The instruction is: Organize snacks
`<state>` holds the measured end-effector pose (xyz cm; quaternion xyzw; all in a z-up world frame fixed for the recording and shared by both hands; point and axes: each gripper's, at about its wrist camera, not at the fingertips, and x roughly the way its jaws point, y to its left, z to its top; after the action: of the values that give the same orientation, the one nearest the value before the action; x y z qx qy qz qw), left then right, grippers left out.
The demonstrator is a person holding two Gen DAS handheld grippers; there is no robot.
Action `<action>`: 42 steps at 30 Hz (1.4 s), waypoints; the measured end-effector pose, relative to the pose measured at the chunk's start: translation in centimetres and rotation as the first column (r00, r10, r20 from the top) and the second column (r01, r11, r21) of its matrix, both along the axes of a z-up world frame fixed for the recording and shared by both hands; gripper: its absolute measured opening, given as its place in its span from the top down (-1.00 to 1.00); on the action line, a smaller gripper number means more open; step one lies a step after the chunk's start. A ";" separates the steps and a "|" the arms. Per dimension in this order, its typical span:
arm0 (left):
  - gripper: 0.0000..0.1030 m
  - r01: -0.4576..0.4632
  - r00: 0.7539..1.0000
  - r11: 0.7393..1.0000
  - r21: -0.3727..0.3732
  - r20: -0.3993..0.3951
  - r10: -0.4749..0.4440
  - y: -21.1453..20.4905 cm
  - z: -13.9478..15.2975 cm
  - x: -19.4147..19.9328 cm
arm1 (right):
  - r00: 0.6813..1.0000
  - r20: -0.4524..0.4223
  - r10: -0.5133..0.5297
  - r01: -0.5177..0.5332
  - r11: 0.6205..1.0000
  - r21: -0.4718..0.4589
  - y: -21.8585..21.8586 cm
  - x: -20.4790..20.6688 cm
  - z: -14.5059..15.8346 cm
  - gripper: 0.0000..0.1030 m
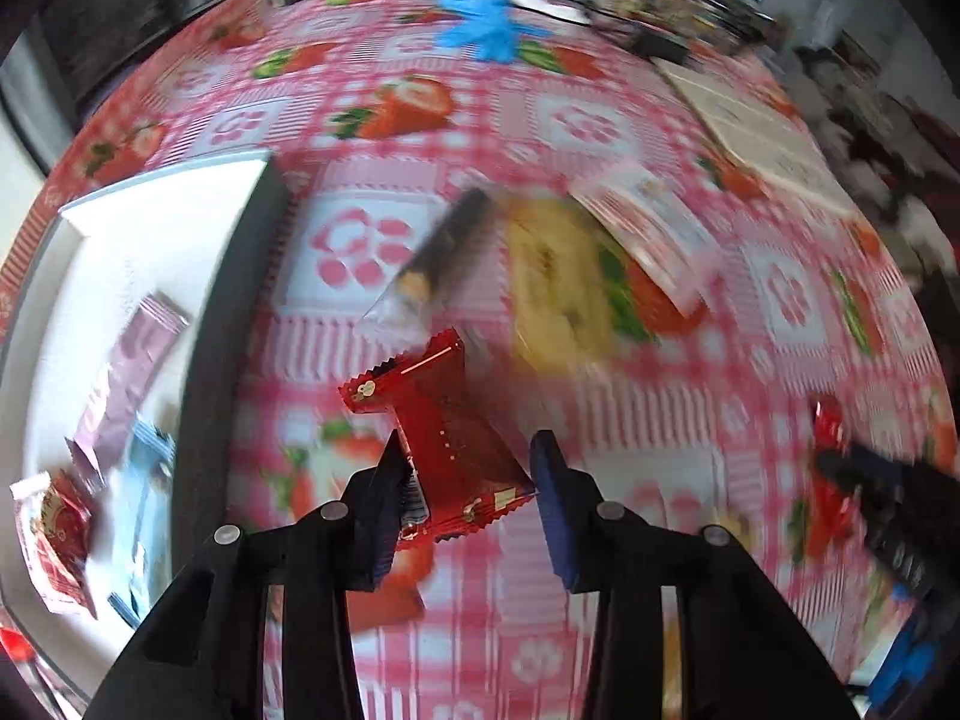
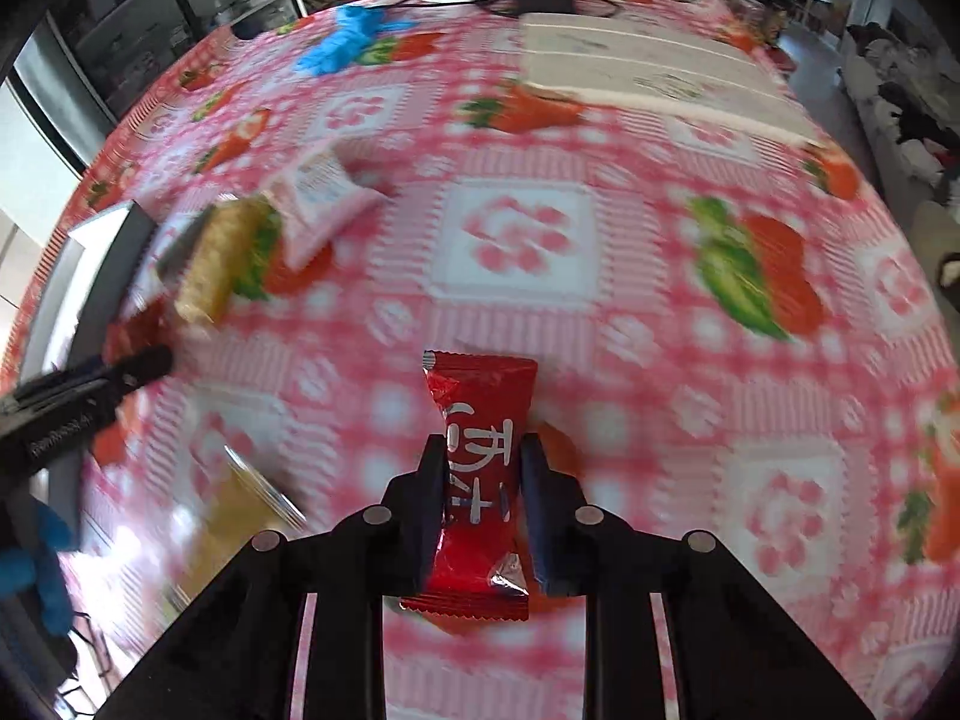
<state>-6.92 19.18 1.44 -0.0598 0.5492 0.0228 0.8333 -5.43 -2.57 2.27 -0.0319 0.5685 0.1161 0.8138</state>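
Observation:
My left gripper [image 1: 469, 444] is shut on a red foil snack packet [image 1: 444, 414], which juts forward from the jaws over the strawberry tablecloth. My right gripper [image 2: 483, 443] is shut on another red packet [image 2: 480, 396] with white lettering, held lengthwise between the pads. At the left lies a white tray [image 1: 150, 228] with a dark rim, holding pink, light blue and red-white packets. Loose on the cloth are a dark stick in clear wrap [image 1: 441, 252], a yellow packet [image 1: 558, 282] and a pink-white packet [image 1: 648, 240]. Both views are motion-blurred.
A blue glove [image 1: 486, 24] lies at the far side of the table, and a white board [image 2: 648, 72] at the far right. Another yellowish packet [image 2: 240, 510] lies near my right gripper. Cables and clutter line the far edge.

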 end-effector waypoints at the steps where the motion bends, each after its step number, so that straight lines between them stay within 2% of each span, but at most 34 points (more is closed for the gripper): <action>1: 0.16 0.028 1.000 1.000 0.011 0.008 -0.028 -0.3 -0.1 -1.2 | 1.000 0.006 -0.002 0.002 1.000 -0.014 -0.8 -0.6 0.0 0.50; 4: 0.13 0.068 0.997 0.997 0.027 0.027 -0.069 -0.6 0.1 -3.7 | 1.000 0.023 0.003 -0.002 1.000 -0.025 -2.4 -2.1 0.0 0.50; 5: -0.02 0.061 0.997 0.998 0.035 0.038 -0.063 -0.7 0.3 -4.0 | 1.000 0.029 0.008 -0.007 1.000 -0.028 -2.7 -2.4 -0.1 0.48; 6: -0.18 0.050 0.997 0.998 0.047 0.054 -0.052 -0.5 0.5 -4.2 | 0.999 0.040 0.008 -0.007 0.999 -0.035 -2.8 -2.7 -0.1 0.20; 7: -0.56 0.036 0.997 0.997 0.061 0.067 -0.040 -0.4 0.7 -4.1 | 0.999 0.048 0.003 -0.001 0.999 -0.046 -2.8 -2.7 -0.2 -0.54; 8: -0.65 0.017 0.997 0.997 0.078 0.079 -0.023 -0.3 0.9 -4.0 | 0.998 0.060 -0.007 0.011 0.998 -0.062 -2.8 -2.6 -0.2 -0.82; 9: -0.65 0.007 0.996 0.996 0.088 0.084 -0.014 -0.3 1.1 -3.8 | 0.997 0.080 -0.013 0.019 0.998 -0.067 -2.7 -2.6 -0.2 -0.89; 13: -0.65 -0.005 0.998 0.996 0.093 0.069 -0.001 -0.6 -0.1 -2.7 | 0.995 0.099 -0.015 0.023 0.996 -0.085 -1.8 -2.1 -1.2 -0.92; 15: -0.68 -0.014 0.996 0.996 0.084 0.084 0.007 -0.8 -0.8 -2.7 | 0.993 0.115 -0.035 0.041 0.998 -0.051 -1.7 -2.0 -1.6 -0.99; 18: -0.82 0.004 0.993 0.995 0.095 0.118 -0.016 -1.2 -1.1 -3.0 | 0.985 0.167 -0.051 0.058 0.997 -0.040 -1.7 -2.6 -1.7 -1.00; 20: -1.00 0.007 0.992 0.996 0.089 0.129 -0.019 -1.0 -1.6 -3.0 | 0.977 0.209 -0.046 0.053 0.998 -0.030 -1.8 -3.0 -1.8 -1.00; 24: -1.00 0.010 0.978 0.996 0.094 0.207 -0.029 -1.2 -1.9 -3.9 | 0.968 0.248 -0.042 0.048 0.999 -0.019 -1.8 -3.4 -1.9 -1.00; 42: -1.00 0.010 0.976 0.996 0.093 0.218 -0.030 -1.2 -1.8 -3.9 | 0.965 0.258 -0.043 0.049 0.999 -0.017 -1.8 -3.6 -1.9 -1.00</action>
<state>-10.81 18.01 -0.31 -0.0182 0.4531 0.0330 0.8907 -9.01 -4.38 0.35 -0.0432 0.4599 0.0854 0.8828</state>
